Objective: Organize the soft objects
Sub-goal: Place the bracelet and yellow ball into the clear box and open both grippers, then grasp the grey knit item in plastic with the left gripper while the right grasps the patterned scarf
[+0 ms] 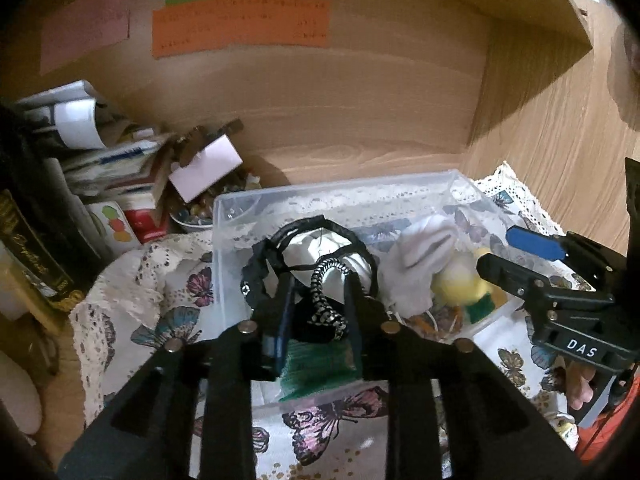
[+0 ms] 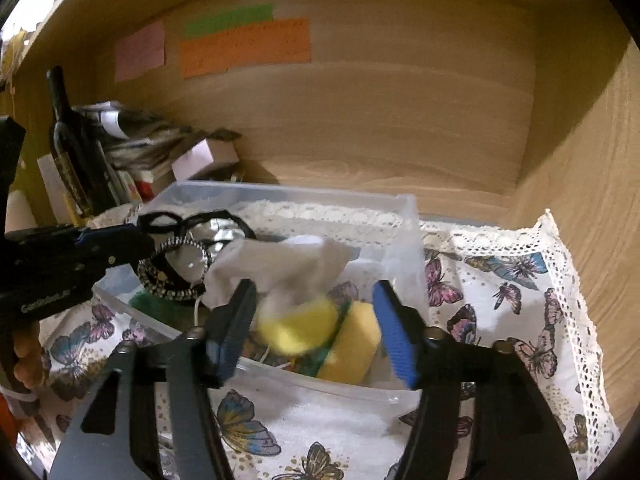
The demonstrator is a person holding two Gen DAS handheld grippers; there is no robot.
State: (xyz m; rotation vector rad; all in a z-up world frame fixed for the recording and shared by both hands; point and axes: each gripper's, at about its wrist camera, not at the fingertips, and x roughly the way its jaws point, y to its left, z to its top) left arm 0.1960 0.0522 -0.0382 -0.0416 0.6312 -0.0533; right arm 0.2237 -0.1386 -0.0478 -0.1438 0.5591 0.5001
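Observation:
A clear plastic box [image 1: 240, 204] [image 2: 404, 216] stands on the butterfly cloth. My left gripper [image 1: 318, 286] is over its left part, shut on a black and silver hair band [image 1: 326, 304] tangled with a black strap [image 1: 304, 226]. A green sponge [image 1: 316, 364] lies under it. A white cloth [image 1: 420, 264] [image 2: 280, 268], a yellow sponge [image 2: 354, 344] and a blurred yellow soft thing [image 1: 456, 284] [image 2: 298, 326] lie in the right part. My right gripper [image 2: 316, 294] is open above them, holding nothing; it shows at the right in the left wrist view [image 1: 504, 252].
A butterfly tablecloth [image 2: 500, 288] with a lace edge covers the wooden shelf. Books, papers and a small bowl [image 1: 192, 216] crowd the left. A dark bottle [image 2: 68, 140] stands there. Wooden walls close the back and right [image 2: 580, 200].

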